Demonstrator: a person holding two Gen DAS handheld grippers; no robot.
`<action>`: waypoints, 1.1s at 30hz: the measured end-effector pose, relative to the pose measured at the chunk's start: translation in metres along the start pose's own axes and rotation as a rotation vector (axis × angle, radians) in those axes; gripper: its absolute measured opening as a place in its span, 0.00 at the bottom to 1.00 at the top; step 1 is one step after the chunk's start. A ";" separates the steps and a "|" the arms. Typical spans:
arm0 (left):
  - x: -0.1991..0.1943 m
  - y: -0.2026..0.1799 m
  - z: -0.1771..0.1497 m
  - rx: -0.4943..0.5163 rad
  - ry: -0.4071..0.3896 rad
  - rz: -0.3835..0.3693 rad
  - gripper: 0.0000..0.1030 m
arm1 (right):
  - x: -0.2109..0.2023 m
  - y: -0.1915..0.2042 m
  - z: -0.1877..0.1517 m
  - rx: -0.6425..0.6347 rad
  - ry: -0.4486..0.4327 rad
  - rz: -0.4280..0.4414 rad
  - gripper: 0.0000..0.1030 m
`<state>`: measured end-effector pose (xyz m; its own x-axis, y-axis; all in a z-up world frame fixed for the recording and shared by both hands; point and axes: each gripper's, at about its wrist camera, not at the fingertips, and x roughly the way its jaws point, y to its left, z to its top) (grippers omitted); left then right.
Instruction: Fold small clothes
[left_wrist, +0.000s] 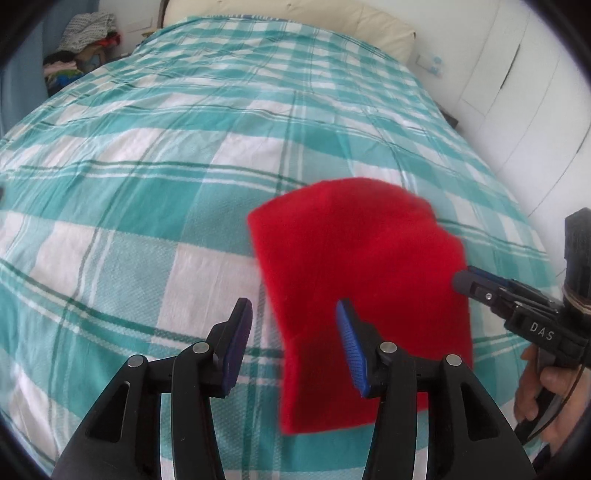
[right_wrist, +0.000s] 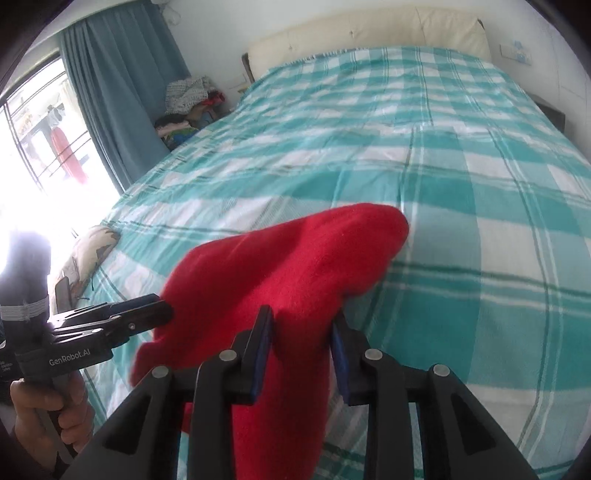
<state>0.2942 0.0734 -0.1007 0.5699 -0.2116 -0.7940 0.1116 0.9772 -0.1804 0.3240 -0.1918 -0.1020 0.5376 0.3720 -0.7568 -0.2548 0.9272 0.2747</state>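
My right gripper (right_wrist: 301, 328) pinches the red cloth (right_wrist: 295, 266) above the bed (right_wrist: 480, 184); my left gripper (left_wrist: 295, 317) stands half open, holding nothing.

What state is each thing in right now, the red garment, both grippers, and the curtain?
red garment: lying on the checked bedspread, blurred.
left gripper: open, garment's edge between its fingers.
right gripper: fingers either side of the garment; grip unclear.
curtain: drawn aside.

Fuzzy red cloth (left_wrist: 362, 258), woven bedspread (left_wrist: 147, 184)
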 end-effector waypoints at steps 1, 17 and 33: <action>-0.009 -0.001 -0.009 0.022 -0.024 0.028 0.64 | -0.004 -0.006 -0.010 0.010 0.001 -0.012 0.43; -0.148 -0.056 -0.072 0.029 -0.260 0.280 1.00 | -0.170 0.047 -0.090 -0.117 -0.180 -0.176 0.99; -0.191 -0.081 -0.105 0.056 -0.219 0.309 1.00 | -0.209 0.092 -0.127 -0.193 -0.167 -0.245 0.99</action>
<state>0.0912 0.0337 0.0050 0.7434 0.0951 -0.6621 -0.0521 0.9951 0.0845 0.0863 -0.1905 0.0064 0.7214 0.1563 -0.6746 -0.2407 0.9700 -0.0327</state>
